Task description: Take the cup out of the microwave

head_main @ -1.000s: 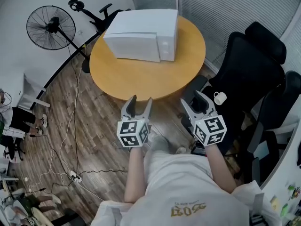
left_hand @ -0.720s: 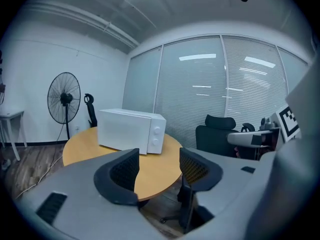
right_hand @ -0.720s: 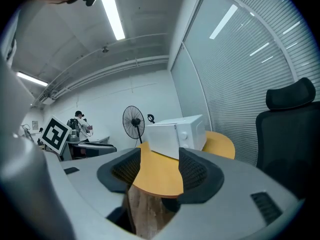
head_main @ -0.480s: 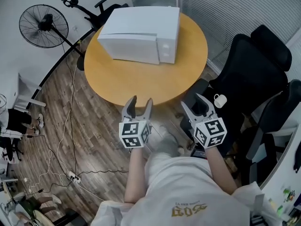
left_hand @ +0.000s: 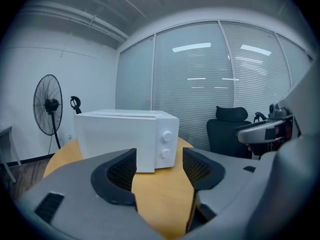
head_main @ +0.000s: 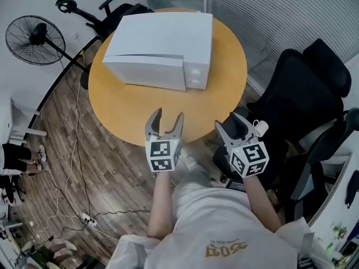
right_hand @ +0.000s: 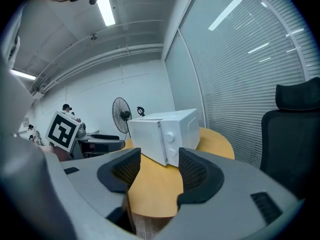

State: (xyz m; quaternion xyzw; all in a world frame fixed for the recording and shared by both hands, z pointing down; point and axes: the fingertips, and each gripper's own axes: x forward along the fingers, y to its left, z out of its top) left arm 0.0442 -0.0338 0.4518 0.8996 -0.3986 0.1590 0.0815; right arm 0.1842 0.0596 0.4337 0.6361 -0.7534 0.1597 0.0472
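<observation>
With the white boxy microwave (head_main: 160, 46) shut on the round wooden counter (head_main: 140, 105) and the cup unseen, presumably inside, bring the empty left gripper (head_main: 168, 116), jaws opening, squarely to the door's knob-side edge; the right gripper (head_main: 230, 122) waits empty, jaws apart.

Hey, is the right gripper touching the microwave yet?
Apart. The head view shows the right gripper near the edge of the table, with bare tabletop between it and the microwave.
</observation>
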